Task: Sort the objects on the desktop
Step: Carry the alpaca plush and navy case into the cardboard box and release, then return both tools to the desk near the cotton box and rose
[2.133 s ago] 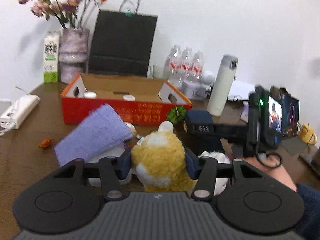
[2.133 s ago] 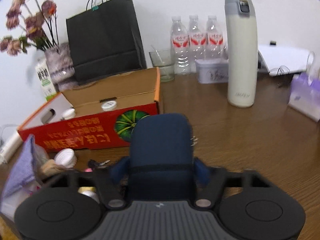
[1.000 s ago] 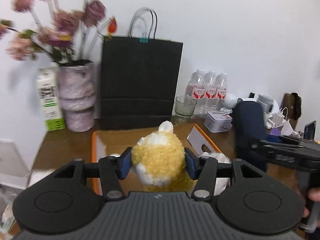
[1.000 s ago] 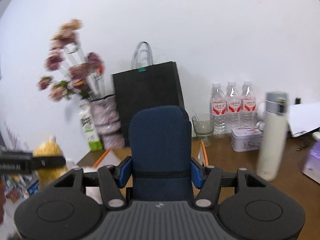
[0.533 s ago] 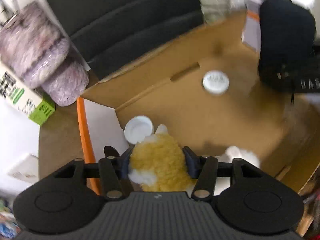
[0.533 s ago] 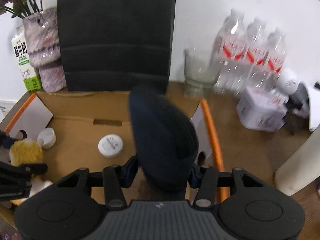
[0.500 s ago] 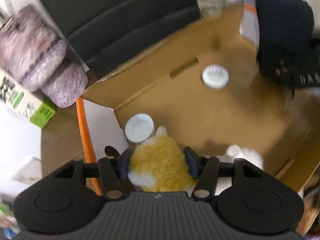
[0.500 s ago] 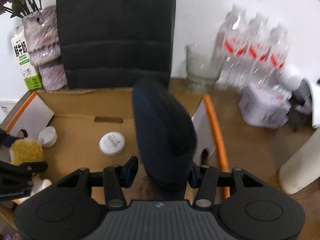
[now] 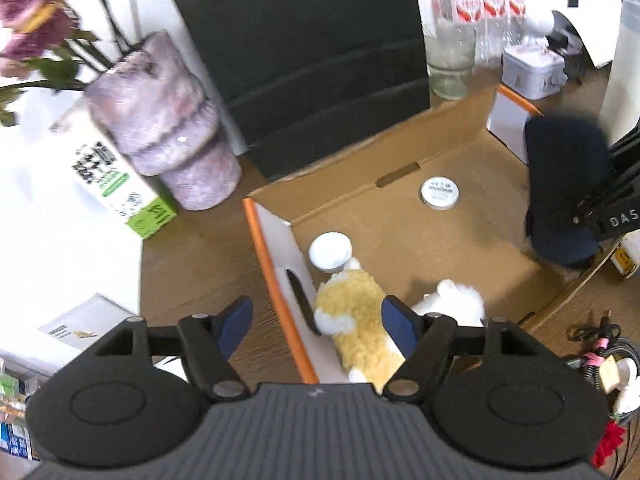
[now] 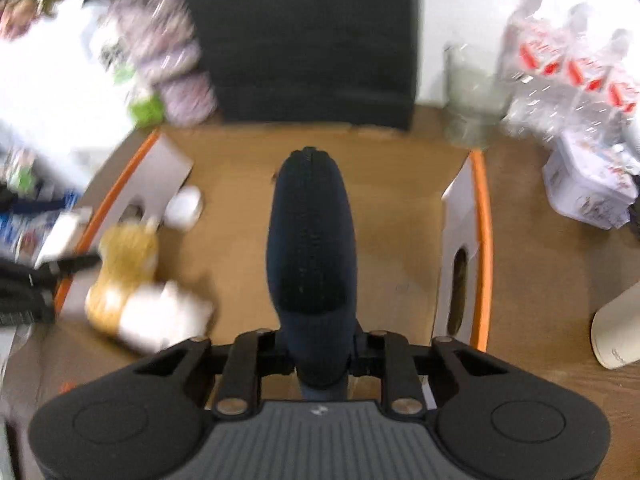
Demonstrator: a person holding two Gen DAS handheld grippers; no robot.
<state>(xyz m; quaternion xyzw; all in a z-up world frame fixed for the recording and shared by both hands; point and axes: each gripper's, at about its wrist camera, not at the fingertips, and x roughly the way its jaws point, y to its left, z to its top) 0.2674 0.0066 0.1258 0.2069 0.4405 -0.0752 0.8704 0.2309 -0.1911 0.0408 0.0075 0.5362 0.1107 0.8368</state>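
A yellow-and-white plush toy (image 9: 356,320) lies inside the open cardboard box (image 9: 400,240), against its left wall. My left gripper (image 9: 316,320) stands over it and its jaws are opening. The left pad is outside the box wall and the toy rests loosely by the right pad. A navy zip pouch (image 10: 310,248) stands edge-on over the middle of the box floor (image 10: 400,240). My right gripper (image 10: 320,356) is shut on the pouch's lower end, and its jaws are closing further. The left wrist view shows that pouch (image 9: 564,184) at the box's right side.
Two white lidded jars (image 9: 439,193) (image 9: 330,251) lie in the box. Behind it stand a black paper bag (image 9: 312,40), a purple vase (image 9: 168,128), a milk carton (image 9: 116,184), a glass (image 9: 448,64), water bottles (image 9: 472,4) and a tin (image 9: 532,68). A white flask (image 10: 616,328) stands right of the box.
Both grippers tipped down over the box. The left jaws spread wide and let the plush toy drop against the box wall. The right jaws narrowed on the pouch, now edge-on.
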